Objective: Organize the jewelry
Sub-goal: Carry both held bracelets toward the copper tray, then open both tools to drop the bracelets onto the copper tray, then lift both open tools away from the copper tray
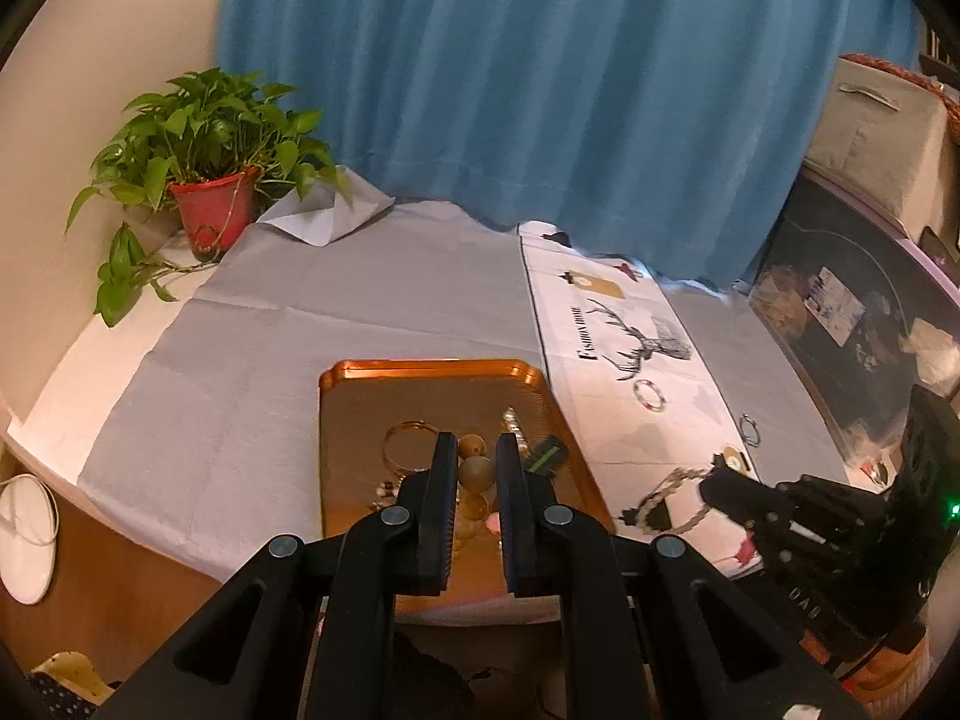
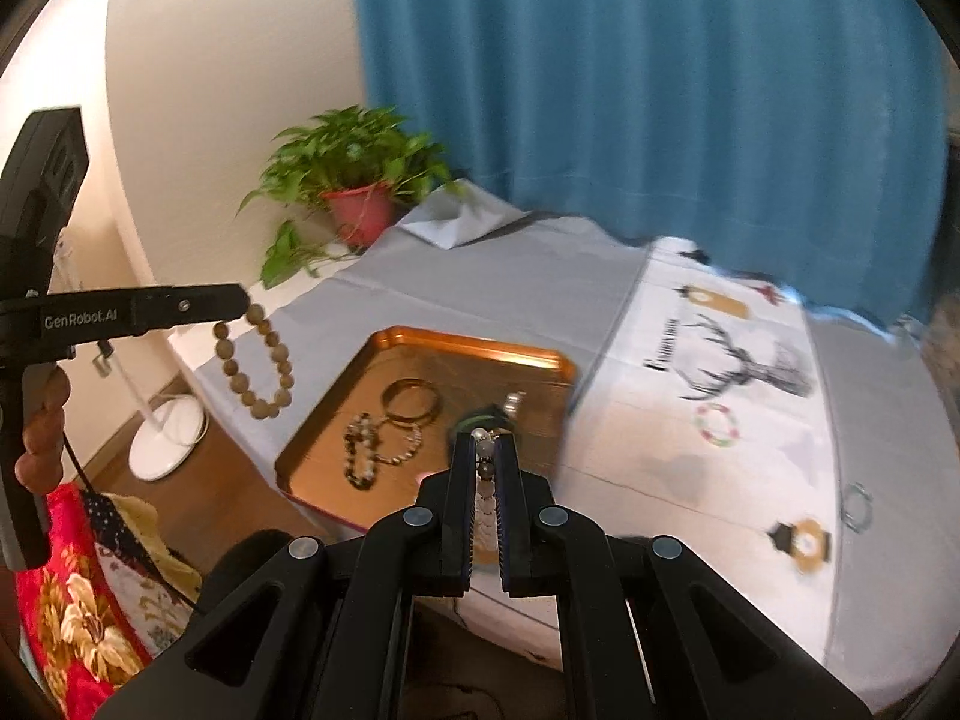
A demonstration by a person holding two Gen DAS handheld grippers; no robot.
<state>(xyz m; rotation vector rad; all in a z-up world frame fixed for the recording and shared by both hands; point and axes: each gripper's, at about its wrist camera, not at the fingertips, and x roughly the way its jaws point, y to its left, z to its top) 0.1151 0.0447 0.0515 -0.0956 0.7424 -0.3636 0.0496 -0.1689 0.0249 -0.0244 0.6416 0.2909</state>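
Note:
My left gripper (image 1: 475, 441) is shut on a wooden bead bracelet (image 1: 474, 474) and hovers over the near part of the copper tray (image 1: 336, 420). From the right wrist view the wooden bead bracelet (image 2: 255, 360) hangs as a loop from the left gripper (image 2: 243, 300), left of the tray (image 2: 324, 450). My right gripper (image 2: 485, 438) is shut on a pale pearl strand (image 2: 483, 498) just off the tray's right side. The tray holds a gold bangle (image 2: 411, 399), dark beaded bracelets (image 2: 363, 456) and a green piece (image 1: 546, 456). The right gripper (image 1: 711, 483) dangles the pale strand (image 1: 666, 489).
A multicoloured bracelet (image 1: 650, 396) and a silver ring (image 1: 750, 429) lie on the white printed cloth (image 1: 600, 312) right of the tray. A potted plant (image 1: 210, 204) stands at the far left corner. A blue curtain (image 1: 540, 90) hangs behind. A dark glass table (image 1: 840, 330) sits at the right.

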